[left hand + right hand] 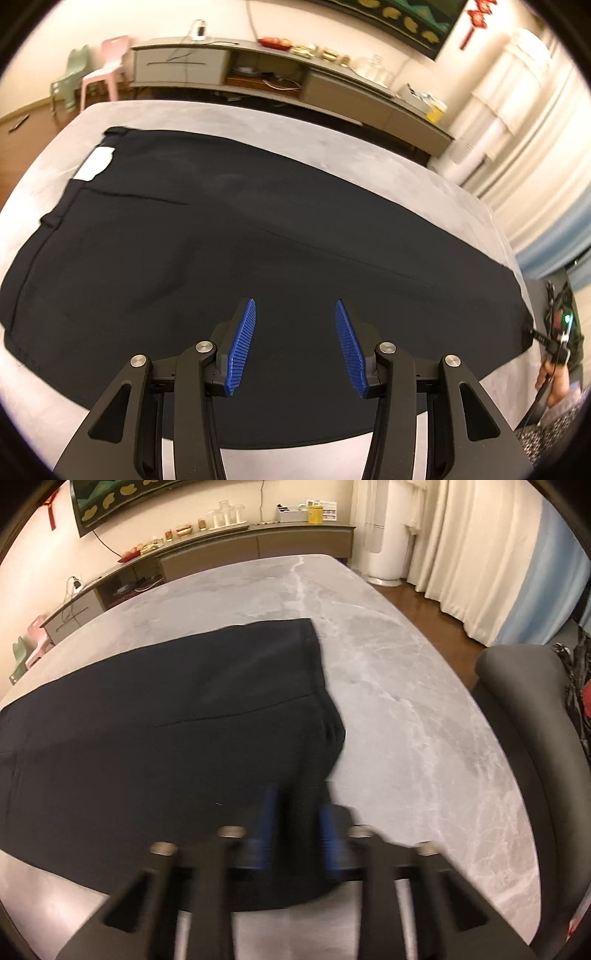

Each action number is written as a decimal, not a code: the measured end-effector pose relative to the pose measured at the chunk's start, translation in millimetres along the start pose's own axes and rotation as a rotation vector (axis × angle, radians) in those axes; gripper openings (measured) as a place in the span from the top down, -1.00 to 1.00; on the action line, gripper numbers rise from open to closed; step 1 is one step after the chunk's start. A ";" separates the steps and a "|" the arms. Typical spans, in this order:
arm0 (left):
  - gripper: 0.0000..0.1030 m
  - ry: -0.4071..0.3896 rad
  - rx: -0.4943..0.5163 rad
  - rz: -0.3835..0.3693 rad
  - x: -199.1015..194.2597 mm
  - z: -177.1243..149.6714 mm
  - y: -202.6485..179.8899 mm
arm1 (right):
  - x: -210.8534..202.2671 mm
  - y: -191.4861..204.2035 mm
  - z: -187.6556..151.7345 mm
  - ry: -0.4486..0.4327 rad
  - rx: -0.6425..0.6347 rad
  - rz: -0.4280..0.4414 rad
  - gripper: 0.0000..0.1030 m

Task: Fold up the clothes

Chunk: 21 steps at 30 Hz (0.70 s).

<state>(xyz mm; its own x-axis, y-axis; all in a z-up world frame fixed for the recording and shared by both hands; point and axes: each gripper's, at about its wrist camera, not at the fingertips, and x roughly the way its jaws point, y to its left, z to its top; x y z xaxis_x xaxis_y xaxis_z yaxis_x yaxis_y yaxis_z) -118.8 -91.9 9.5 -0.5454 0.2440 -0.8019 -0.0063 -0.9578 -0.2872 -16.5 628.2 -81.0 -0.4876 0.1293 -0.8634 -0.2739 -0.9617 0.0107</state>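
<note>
**Now: right end pinched, left end still to grab**

Spread flat on the grey marble surface [332,133]: black trousers [221,229], long way running side to side. Waist end with a white tag [96,164] off to the left, hem end off to the right.

Left hand-held gripper [295,332]: hanging over the middle of the trousers, near the front edge. Blue pads [242,343] apart, nothing between them, touching no cloth. So, let go and empty.

Right hand-held gripper [295,834]: down at the hem end, at the front corner. Picture blurry there. Dark cloth sitting between the blue fingers [264,827], and the fingers close together. Best reading: squeezed tight on the hem of the trousers. Same spot seen small at the far right of the left view, with a hand [554,380] holding the tool at the cloth's corner.

Big thing for the next move, as a guess: folding hem over to waist. Hem end right under the right side, so nearest to it and already pinched. Waist end far off to the left, well apart from the left side's open pads. Likely need: carrying the hem across along the long way, or first reaching left for the waist.

Chair back [524,709] just beside the right edge of the surface, clear of the cloth.
</note>
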 end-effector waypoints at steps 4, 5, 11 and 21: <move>0.05 0.008 0.016 -0.010 6.9 -0.6 -11.7 | -31.7 14.4 3.5 -0.052 -0.011 -0.015 0.83; 0.05 0.004 0.017 -0.017 4.8 -1.3 -13.7 | -45.3 21.0 2.9 -0.074 -0.014 -0.010 0.83; 0.05 0.007 0.056 -0.052 1.5 -8.2 -32.8 | -73.7 112.9 8.4 -0.173 -0.187 0.100 0.83; 0.00 0.025 0.154 -0.157 3.5 -27.6 -89.5 | -49.4 144.4 6.8 -0.084 -0.208 0.409 0.28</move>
<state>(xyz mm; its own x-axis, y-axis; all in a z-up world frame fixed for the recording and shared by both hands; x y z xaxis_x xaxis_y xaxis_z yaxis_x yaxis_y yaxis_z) -96.9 -1.1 17.9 -0.5065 0.3938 -0.7671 -0.2187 -0.9192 -0.3274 -37.6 484.6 -33.4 -0.5890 -0.2599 -0.7652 0.1230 -0.9647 0.2330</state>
